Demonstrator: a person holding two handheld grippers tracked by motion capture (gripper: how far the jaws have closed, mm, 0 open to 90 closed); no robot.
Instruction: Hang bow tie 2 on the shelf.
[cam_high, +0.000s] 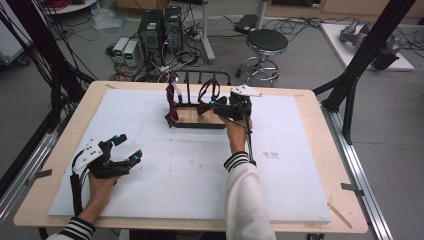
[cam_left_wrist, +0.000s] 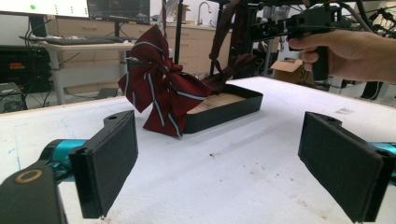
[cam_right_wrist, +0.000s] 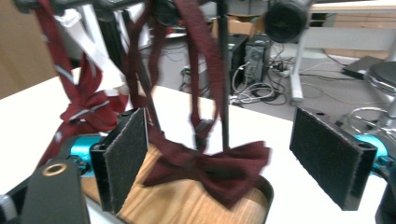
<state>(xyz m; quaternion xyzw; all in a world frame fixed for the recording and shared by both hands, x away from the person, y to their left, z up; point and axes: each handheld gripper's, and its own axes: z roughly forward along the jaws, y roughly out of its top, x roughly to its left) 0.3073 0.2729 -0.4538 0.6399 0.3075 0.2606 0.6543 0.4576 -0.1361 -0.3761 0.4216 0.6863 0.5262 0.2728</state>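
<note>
The right gripper (cam_right_wrist: 219, 161) stands wide open at the rack (cam_high: 192, 80), its jaws either side of the plain maroon bow tie (cam_right_wrist: 210, 168) — hanging by its strap, apparently just above the wooden tray (cam_high: 192, 116). Pulling back carelessly could snag the strap and unhook it. The left gripper (cam_high: 125, 150) rests open on the tabletop (cam_high: 175, 170), empty.
</note>
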